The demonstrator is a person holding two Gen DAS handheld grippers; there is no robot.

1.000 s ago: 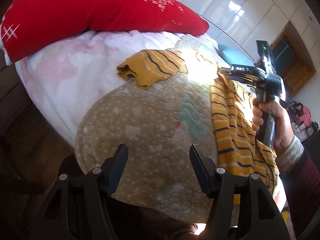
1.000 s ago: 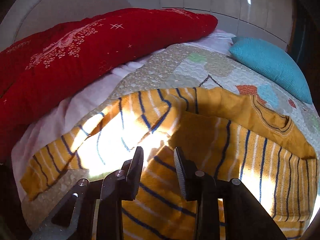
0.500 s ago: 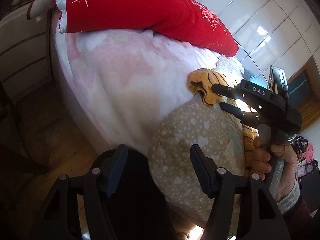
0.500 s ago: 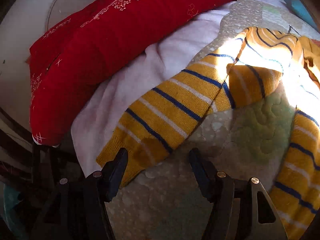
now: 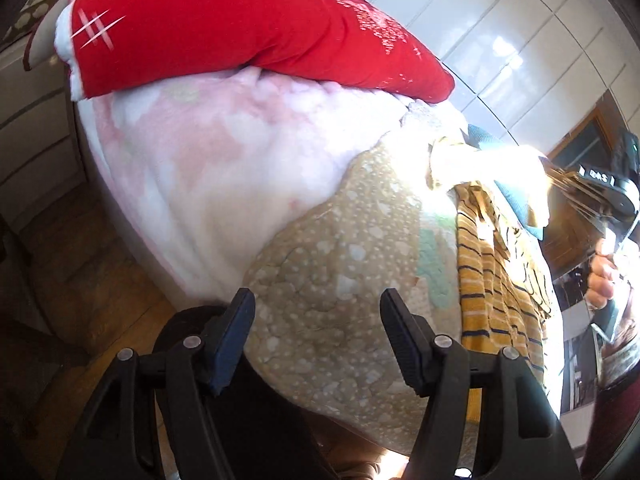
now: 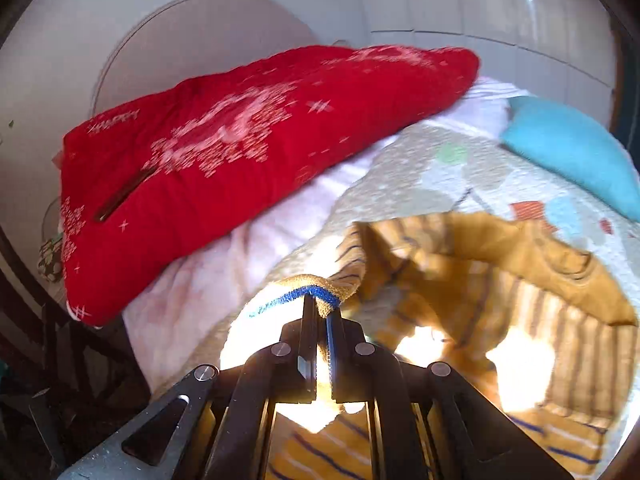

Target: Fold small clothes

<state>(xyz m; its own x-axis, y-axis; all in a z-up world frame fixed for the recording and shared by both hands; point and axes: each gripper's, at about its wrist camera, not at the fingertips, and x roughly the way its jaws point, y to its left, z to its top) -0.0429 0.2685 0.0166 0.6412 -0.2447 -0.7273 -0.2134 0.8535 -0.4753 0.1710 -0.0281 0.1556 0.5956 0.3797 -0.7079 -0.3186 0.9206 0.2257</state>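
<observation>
Right now, line by line:
Right tool: the right tool point(image 6: 322, 308), low centre of the right wrist view, has its jaws pressed together on a fold of the mustard-yellow knitted sweater with thin blue stripes point(image 6: 500, 304); the pinched edge arches over its tips.
Left tool: the left tool point(image 5: 318, 340), at the bottom of the left wrist view, stands partly open with nothing between its fingers, above the edge of the beige quilted bedspread with pale spots point(image 5: 332, 264).
Sweater: it lies across the lower right of the right wrist view on the bedspread, bunched and partly washed out by sunlight; in the left wrist view it runs down the right side.
Bedding: a red pillow with white snowflake print point(image 6: 248, 152) fills the upper left, resting on a pale pink fleece blanket point(image 5: 208, 168).
Cushion: a turquoise cushion point(image 6: 572, 156) sits at the upper right, apart from the sweater.
Person: a hand point(image 5: 604, 276) at the right edge of the left wrist view grips the right tool's handle.
</observation>
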